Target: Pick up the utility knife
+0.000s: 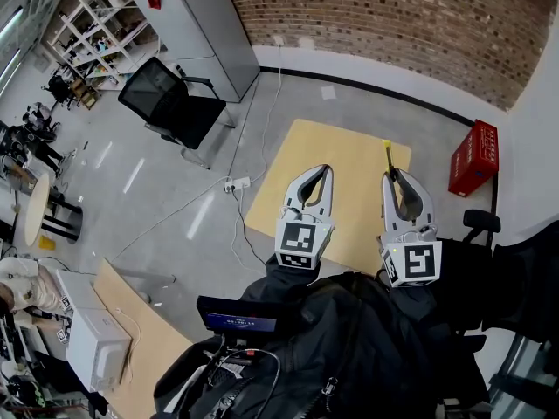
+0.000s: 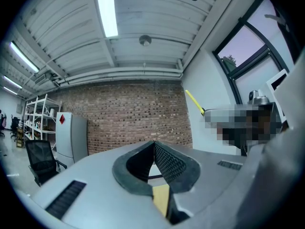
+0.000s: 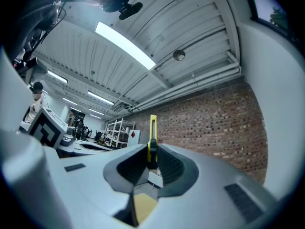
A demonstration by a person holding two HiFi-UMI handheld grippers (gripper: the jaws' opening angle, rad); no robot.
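Observation:
My right gripper (image 1: pixel 391 174) is shut on a slim yellow utility knife (image 1: pixel 386 152), which sticks out past its tips above the tan table (image 1: pixel 288 190). In the right gripper view the utility knife (image 3: pixel 152 140) stands upright between the closed jaws of the right gripper (image 3: pixel 151 163). My left gripper (image 1: pixel 325 169) hovers beside it over the table, jaws closed with nothing between them. In the left gripper view the left gripper (image 2: pixel 154 144) points toward the brick wall, and the utility knife (image 2: pixel 193 101) shows at upper right.
A red crate (image 1: pixel 473 157) stands on the floor right of the table. A black office chair (image 1: pixel 170 105) and a grey cabinet (image 1: pixel 201 29) stand at the far left. A white power strip (image 1: pixel 237 183) with cables lies on the floor. A second desk (image 1: pixel 131 339) with a white box sits near left.

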